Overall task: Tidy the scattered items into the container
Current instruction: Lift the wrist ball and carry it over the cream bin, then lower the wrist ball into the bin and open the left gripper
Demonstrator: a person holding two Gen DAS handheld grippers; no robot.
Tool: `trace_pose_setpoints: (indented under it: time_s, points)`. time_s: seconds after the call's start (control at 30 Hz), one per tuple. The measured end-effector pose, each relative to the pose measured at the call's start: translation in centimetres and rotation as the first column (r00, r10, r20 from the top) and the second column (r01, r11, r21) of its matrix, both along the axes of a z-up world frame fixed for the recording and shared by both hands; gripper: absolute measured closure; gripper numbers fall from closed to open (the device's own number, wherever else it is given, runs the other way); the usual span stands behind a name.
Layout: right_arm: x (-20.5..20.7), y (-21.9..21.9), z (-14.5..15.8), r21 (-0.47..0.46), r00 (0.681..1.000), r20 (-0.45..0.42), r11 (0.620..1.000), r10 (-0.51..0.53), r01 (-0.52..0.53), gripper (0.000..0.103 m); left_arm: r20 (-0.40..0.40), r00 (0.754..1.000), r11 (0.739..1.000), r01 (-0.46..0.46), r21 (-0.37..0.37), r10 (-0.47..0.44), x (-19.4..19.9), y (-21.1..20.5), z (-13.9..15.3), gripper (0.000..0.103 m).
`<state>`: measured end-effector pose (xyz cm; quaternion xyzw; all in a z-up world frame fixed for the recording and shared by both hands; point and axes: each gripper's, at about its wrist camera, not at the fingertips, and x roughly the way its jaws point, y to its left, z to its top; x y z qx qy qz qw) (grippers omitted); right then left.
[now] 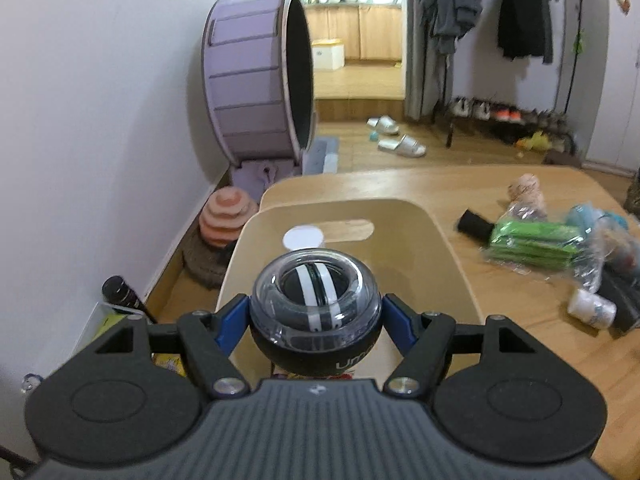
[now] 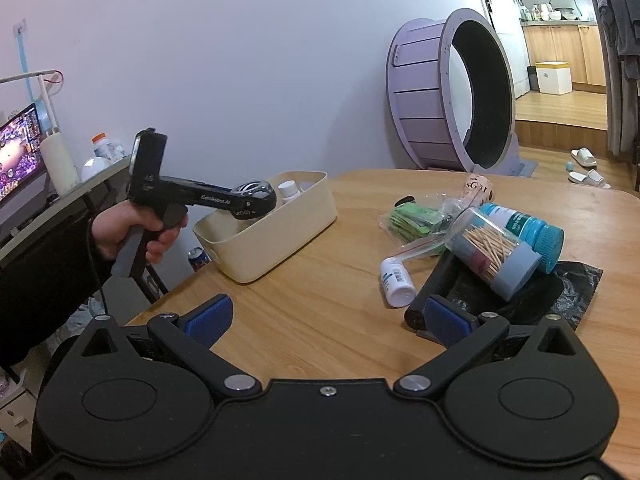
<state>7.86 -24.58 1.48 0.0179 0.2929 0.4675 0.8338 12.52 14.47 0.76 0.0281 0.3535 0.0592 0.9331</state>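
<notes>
Two grippers: one loaded, one spread.
Left gripper [image 1: 316, 320]: clamped on the gyro ball [image 1: 315, 306], held above the cream bin [image 2: 280, 236].
Right gripper [image 2: 326, 316]: fingers parted, nothing held, over the table [image 2: 320, 300].
Bin contents: a white bottle [image 2: 289, 191], apparently.
Scattered items: toothpick jar [image 2: 494, 254], beside the blue-capped bottle [image 2: 528, 230].

The left tongs [image 1: 315, 320] are clamped, blue pads pressing inward from both sides, gripped by the person's left hand [image 2: 136, 232] at far left. The right tongs [image 2: 326, 320] stand wide apart, near and low.

The gyro ball [image 1: 315, 312] hides the cream container's [image 1: 436, 256] floor; lettering cut to "Um".
</notes>
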Motion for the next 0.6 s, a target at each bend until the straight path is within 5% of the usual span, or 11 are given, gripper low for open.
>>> trace_pose_setpoints:
  time_s: [0.07, 0.17, 0.6]
  points:
    - [0.0, 0.1, -0.1, -0.004, 1.0, 0.0, 1.0, -0.001, 0.001, 0.0, -0.041, 0.999, 1.0, -0.004, 0.021, 0.005, 0.4, 0.2, -0.4, 0.032]
    - [-0.1, 0.0, 0.0, -0.006, 1.0, -0.001, 1.0, 0.001, -0.001, 0.0, 0.066, 0.998, 0.997, -0.015, 0.08, 0.009, -0.7, 0.1, 0.3, 0.029]
    - [-0.1, -0.4, 0.2, 0.004, 1.0, 0.005, 1.0, -0.009, 0.009, 0.0, 0.148, 0.986, 0.992, 0.087, -0.091, -0.073, -6.3, -1.9, 3.7, 0.029]
